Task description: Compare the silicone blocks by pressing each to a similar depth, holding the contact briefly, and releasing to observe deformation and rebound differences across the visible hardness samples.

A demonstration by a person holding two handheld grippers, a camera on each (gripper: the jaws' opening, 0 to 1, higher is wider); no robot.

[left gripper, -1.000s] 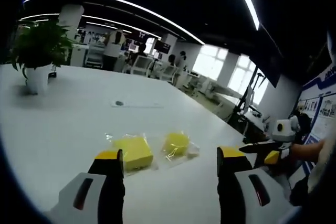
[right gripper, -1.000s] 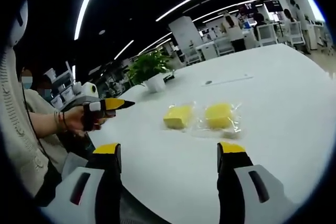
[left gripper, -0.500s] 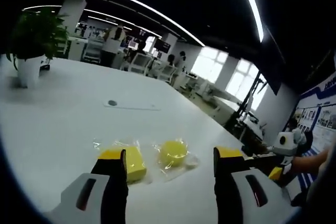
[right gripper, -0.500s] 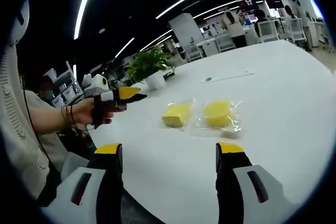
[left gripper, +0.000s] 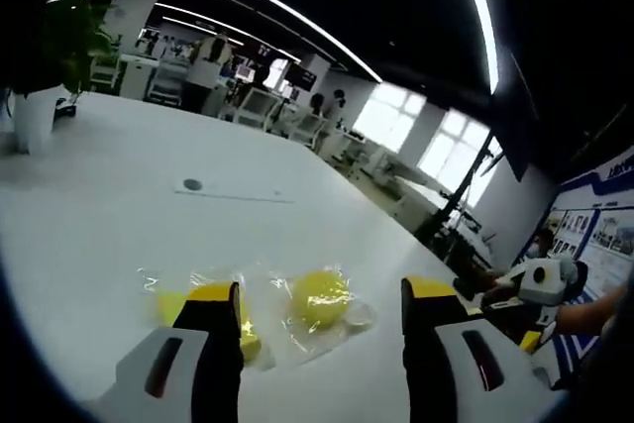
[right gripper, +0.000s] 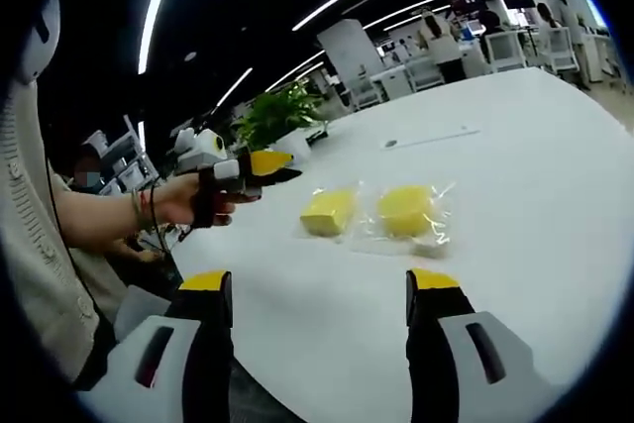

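Two yellow silicone blocks in clear plastic bags lie side by side on the white table (right gripper: 555, 195). In the right gripper view the square block (right gripper: 329, 212) is on the left and the rounder block (right gripper: 404, 210) on the right, both beyond my open right gripper (right gripper: 320, 284). A hand holds my left gripper (right gripper: 277, 167) above the table, just left of the square block. In the left gripper view my left gripper (left gripper: 319, 290) stands open. Its left jaw hides part of the square block (left gripper: 166, 304), and the rounder block (left gripper: 319, 296) lies between the jaws, further off.
A potted plant (right gripper: 282, 118) stands on the table behind the blocks, with a thin paper strip (left gripper: 233, 192) further back. The table's edge runs near my right gripper (left gripper: 495, 294) at the right of the left gripper view. Office desks and people fill the background.
My left gripper has travelled towards the blocks; in the right gripper view it has come rightwards, close to the square block. The blocks lie where they were. My right gripper has barely moved.
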